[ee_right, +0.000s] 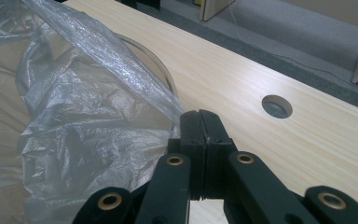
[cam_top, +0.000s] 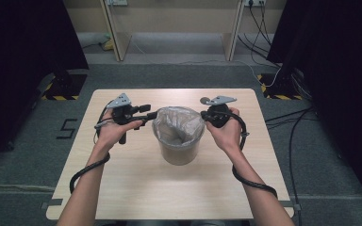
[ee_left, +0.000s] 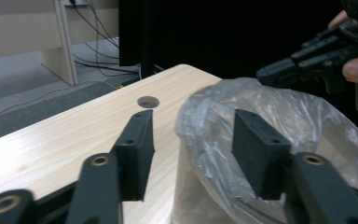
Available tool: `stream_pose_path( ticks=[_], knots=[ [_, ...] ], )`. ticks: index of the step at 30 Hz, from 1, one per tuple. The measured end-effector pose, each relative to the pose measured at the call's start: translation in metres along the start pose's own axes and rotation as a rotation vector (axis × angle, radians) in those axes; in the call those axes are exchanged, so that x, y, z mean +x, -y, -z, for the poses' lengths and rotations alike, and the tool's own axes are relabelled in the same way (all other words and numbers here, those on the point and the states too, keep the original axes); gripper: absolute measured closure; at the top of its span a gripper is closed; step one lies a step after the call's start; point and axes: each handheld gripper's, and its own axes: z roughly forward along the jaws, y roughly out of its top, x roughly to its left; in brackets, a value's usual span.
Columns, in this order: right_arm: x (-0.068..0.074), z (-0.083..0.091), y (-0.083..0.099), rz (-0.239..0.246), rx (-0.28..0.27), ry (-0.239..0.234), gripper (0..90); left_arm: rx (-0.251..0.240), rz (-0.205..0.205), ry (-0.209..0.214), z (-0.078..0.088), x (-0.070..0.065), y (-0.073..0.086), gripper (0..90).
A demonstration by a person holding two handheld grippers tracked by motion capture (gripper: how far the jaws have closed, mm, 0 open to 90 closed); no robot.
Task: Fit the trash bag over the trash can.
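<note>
Round tan bin mid-table on pale wood-grain top, lined with a thin crinkly clear plastic bag. Left gripper at the bin's left rim, jaws parted, straddling bag edge, not pinching. Right gripper at the right rim, clamped on the bag edge. Bin contents: can't tell.

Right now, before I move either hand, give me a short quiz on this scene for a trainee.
1. True or false: the fingers of the right gripper are closed.
2. What lines the bin? A) a cloth B) a clear plastic bag C) a sheet of paper
3. Which gripper has its fingers open at the bin's rim?

Key:
1. True.
2. B.
3. The left gripper.
</note>
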Motion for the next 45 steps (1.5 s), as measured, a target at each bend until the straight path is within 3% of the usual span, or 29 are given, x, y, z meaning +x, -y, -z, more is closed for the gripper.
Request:
stream_pose_path(
  ticks=[2, 6, 9, 14, 22, 27, 32, 38, 45],
  knots=[
    [0.001, 0.000, 0.000, 0.001, -0.001, 0.001, 89.4, 0.025, 0.001, 0.004, -0.008, -0.001, 0.000, 59.1],
    [0.001, 0.000, 0.000, 0.002, -0.003, 0.000, 89.2, 0.025, 0.031, -0.009, -0.015, 0.002, 0.000, 64.5],
    [0.000, 0.001, 0.000, 0.005, -0.003, -0.002, 89.1, 0.046, 0.057, -0.007, -0.021, 0.005, -0.001, 75.9],
    [0.000, 0.001, 0.003, -0.001, -0.005, -0.006, 89.1, 0.067, 0.056, -0.007, -0.027, 0.008, -0.002, 89.2],
    [0.001, 0.005, 0.007, 0.002, -0.007, -0.010, 89.0, 0.058, 0.035, -0.026, -0.036, 0.012, -0.006, 89.6],
    [0.003, 0.009, 0.010, 0.006, -0.005, -0.012, 88.8, 0.049, 0.043, -0.031, -0.040, 0.015, -0.004, 89.1],
    [0.002, 0.011, 0.011, 0.008, 0.008, -0.017, 85.6, 0.049, 0.041, -0.035, -0.042, 0.014, -0.006, 82.8],
    [0.000, 0.020, 0.001, 0.013, -0.042, 0.004, 73.9, 0.047, 0.025, -0.034, -0.043, 0.011, -0.008, 80.4],
    [0.006, 0.017, -0.018, 0.077, -0.070, -0.036, 67.5, 0.047, 0.025, -0.035, -0.046, 0.010, -0.008, 79.9]
  ],
)
